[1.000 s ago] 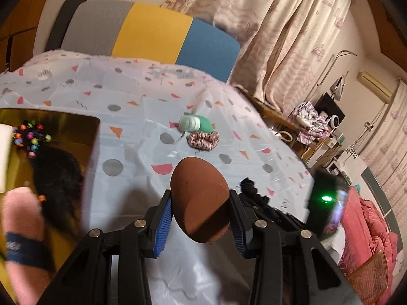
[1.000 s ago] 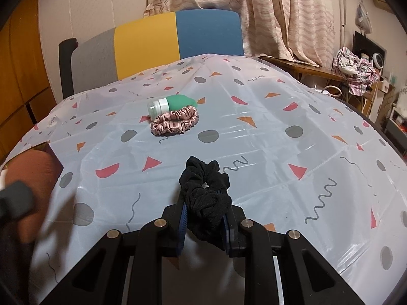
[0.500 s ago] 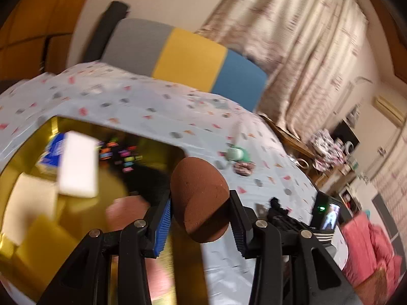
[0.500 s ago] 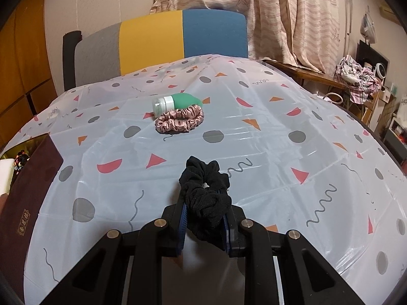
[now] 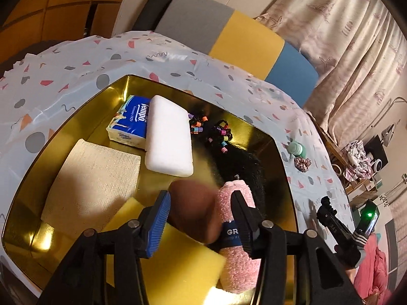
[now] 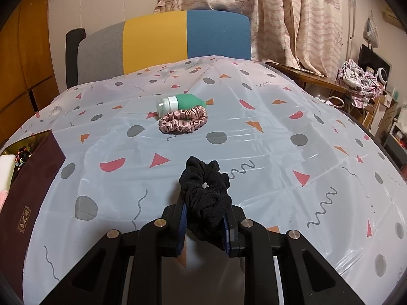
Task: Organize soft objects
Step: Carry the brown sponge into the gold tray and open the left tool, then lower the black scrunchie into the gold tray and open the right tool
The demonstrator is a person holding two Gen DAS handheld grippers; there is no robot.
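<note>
Left tool: jaws have just been opening, now apart; blurred brown sponge between them, lower centre, over the gold tray.
Right tool: clamped on a black scrunchie, lower centre.
Counter: pink scrunchie touching green bottle, upper centre.
Tray contents: white sponge, tissue pack, pink towel roll.

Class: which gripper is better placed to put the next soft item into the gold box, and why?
Left. The left gripper is over the gold box, opening around the brown sponge; the right gripper grips a black scrunchie over the tablecloth.
</note>
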